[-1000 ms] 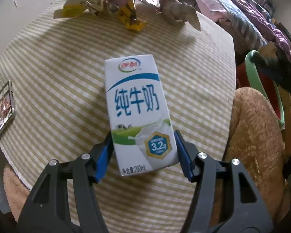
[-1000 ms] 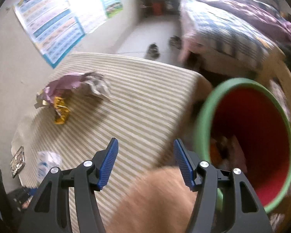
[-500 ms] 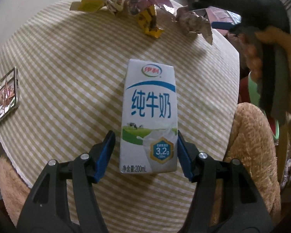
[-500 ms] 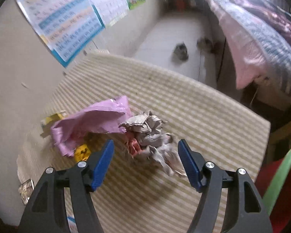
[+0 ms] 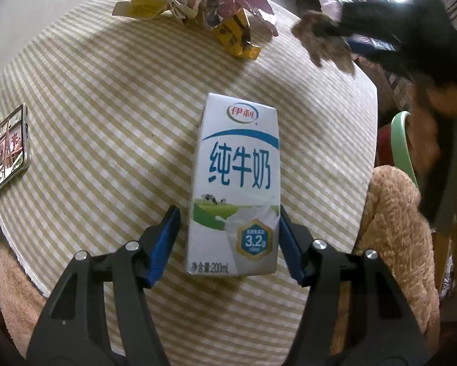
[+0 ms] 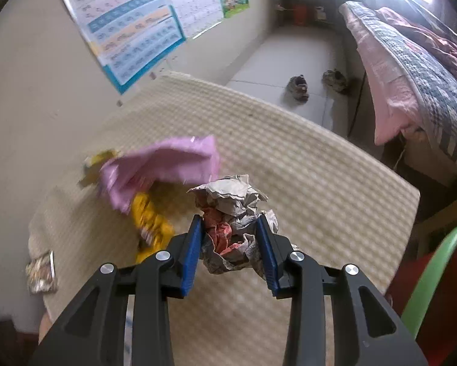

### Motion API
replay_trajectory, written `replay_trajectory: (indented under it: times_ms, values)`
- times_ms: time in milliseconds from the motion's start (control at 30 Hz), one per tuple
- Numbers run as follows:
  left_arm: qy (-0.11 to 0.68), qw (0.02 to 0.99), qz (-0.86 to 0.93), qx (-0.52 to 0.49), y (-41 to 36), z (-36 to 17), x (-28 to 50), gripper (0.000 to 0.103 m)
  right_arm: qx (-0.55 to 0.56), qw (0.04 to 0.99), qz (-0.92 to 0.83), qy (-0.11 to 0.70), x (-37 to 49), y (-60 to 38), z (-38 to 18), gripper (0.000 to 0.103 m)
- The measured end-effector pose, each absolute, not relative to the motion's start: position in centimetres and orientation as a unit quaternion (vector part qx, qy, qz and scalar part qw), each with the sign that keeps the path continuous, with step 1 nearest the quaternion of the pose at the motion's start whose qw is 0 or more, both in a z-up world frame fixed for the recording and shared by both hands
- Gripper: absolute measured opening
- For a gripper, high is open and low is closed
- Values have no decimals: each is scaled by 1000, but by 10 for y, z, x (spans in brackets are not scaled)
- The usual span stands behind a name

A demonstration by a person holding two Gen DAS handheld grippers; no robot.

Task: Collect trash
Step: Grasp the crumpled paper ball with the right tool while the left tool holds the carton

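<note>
A white milk carton (image 5: pixel 236 189) lies flat on the striped tablecloth (image 5: pixel 106 122). My left gripper (image 5: pixel 228 238) straddles its near end, jaws open; the right pad touches it and the left stands a little off. My right gripper (image 6: pixel 230 241) is shut on a crumpled paper ball (image 6: pixel 234 213), which also shows at the table's far right in the left wrist view (image 5: pixel 323 41). A pink wrapper (image 6: pixel 164 164) and yellow wrappers (image 6: pixel 150 222) lie just left of the ball. They also show at the far edge in the left wrist view (image 5: pixel 228 9).
A green-rimmed red bin (image 6: pixel 435 277) stands off the table's right edge, also seen in the left wrist view (image 5: pixel 400 146). A phone (image 5: pixel 5 149) lies at the table's left edge. A brown plush seat (image 5: pixel 393 228) is at the right, a bed (image 6: pixel 411 70) beyond.
My right gripper has swung from the bin to the paper ball and closed on it. My left gripper has shifted slightly around the carton, which has turned a little.
</note>
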State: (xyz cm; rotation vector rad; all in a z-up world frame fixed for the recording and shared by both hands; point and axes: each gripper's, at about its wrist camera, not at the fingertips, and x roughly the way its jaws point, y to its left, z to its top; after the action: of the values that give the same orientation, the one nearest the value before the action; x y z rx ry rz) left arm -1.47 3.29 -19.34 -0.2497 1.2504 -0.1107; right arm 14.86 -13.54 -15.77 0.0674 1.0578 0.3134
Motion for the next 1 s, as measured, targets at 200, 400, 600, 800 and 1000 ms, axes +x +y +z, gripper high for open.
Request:
replay_trajectory:
  times_ms: [200, 400, 600, 800, 1000]
  values:
    - [585, 801, -46, -116, 28, -196, -7, 60, 46, 836, 167, 521, 94, -150, -162, 36]
    - [582, 804, -40, -113, 18, -194, 4, 60, 58, 839, 145, 522, 52, -168, -166, 36]
    - [579, 807, -42, -108, 16, -194, 15, 60, 71, 840, 130, 521, 45, -181, -167, 37]
    - [573, 812, -40, -101, 12, -192, 16, 60, 57, 838, 137, 525, 43, -177, -171, 37]
    - [577, 810, -37, -96, 10, -195, 18, 60, 67, 836, 134, 528, 44, -180, -174, 37]
